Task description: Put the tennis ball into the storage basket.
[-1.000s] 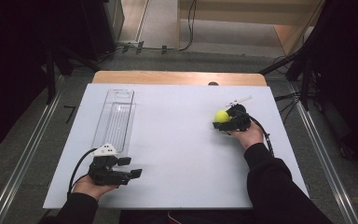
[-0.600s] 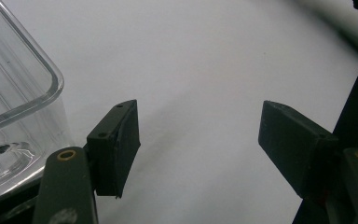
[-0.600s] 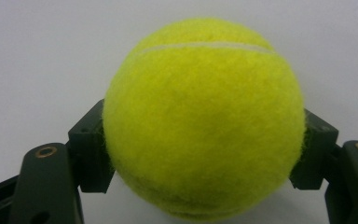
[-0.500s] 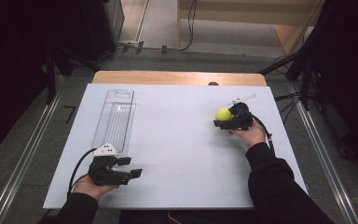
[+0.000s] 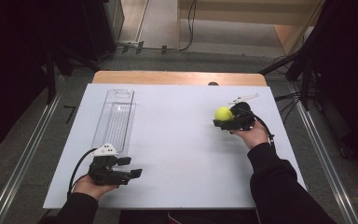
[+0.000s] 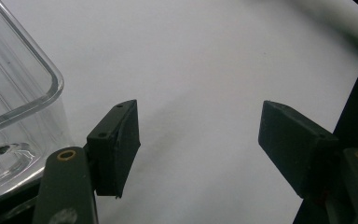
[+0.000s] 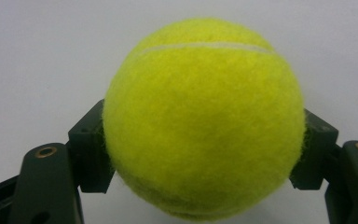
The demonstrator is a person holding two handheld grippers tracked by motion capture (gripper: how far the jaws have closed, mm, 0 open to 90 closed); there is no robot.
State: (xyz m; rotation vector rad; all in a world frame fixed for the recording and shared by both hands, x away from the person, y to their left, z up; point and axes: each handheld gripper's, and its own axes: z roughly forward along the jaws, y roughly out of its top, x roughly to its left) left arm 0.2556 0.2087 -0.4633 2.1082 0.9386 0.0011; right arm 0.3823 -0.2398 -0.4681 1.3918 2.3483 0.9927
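The white worktop [image 5: 177, 140] lies bare between the tools. The clear tray [image 5: 115, 116] stands just beyond the left tool [image 5: 130, 173], whose jaws are spread near the front edge. The right tool [image 5: 220, 122] pinches the tennis ball [image 5: 223, 113].

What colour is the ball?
Yellow-green with a pale seam line; the ball shows best in the right gripper view.

White table [image 5: 182, 154] stands on grey floor [image 5: 28, 154].
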